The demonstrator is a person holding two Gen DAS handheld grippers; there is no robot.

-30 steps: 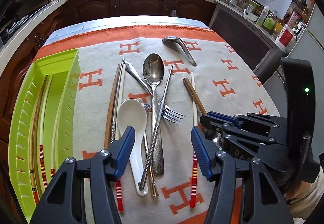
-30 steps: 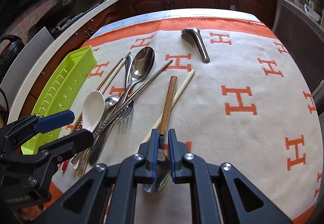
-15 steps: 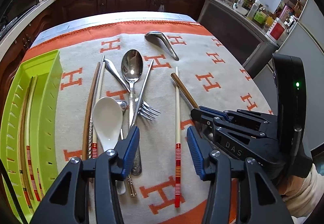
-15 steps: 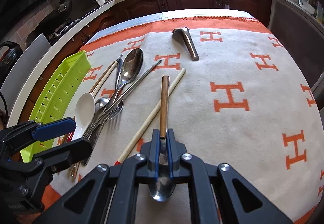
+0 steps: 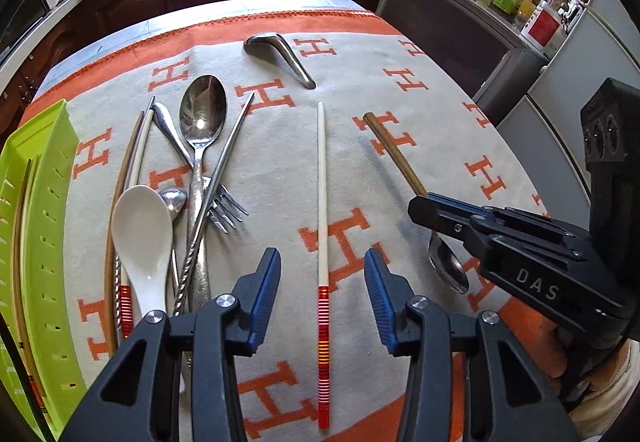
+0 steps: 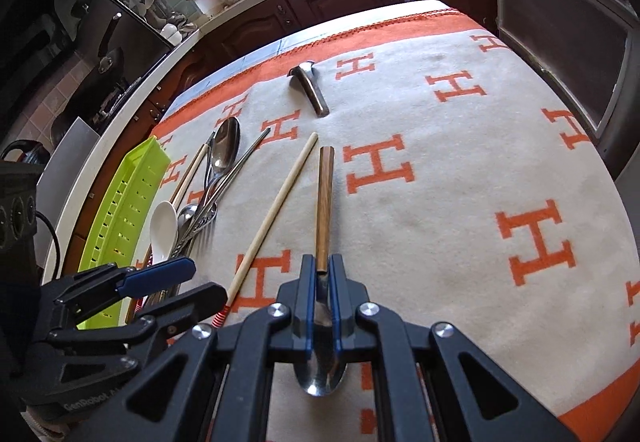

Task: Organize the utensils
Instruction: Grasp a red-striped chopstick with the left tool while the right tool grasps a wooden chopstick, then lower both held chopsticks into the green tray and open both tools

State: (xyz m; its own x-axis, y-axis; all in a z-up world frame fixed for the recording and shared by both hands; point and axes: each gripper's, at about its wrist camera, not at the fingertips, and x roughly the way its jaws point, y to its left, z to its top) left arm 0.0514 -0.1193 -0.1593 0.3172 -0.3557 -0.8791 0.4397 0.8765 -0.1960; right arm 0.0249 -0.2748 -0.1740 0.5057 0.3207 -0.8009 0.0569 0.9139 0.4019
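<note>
Since the earlier frames, both tongs had swung rightward over the cloth, and the wooden-handled spoon [image 6: 324,202] had turned with the right tongs [image 6: 323,296], so the cream chopstick [image 5: 322,178] now lay clear between the left tongs' pads instead of beside the spoon handle

Covering the table was the cream-and-orange cloth [image 5: 420,54] printed with H letters. Along its left edge stood the lime-green tray [image 5: 44,226], with chopsticks already lying inside. Beside the tray lay the heap of utensils: a large metal spoon [image 5: 202,122], a white ceramic spoon [image 5: 142,234], a fork [image 5: 224,208], metal chopsticks crossing over them. Farther back, apart from the rest, a bent metal spoon [image 5: 280,56] lay alone.

The left tongs [image 5: 322,300] hung wide open, gripping nothing, straddling the red-striped end of the cream chopstick. The right tongs were closed on the neck of the wooden-handled spoon, bowl [image 6: 320,374] toward the camera, handle pointing away. Whether the spoon was lifted clear of the cloth could not be told
</note>
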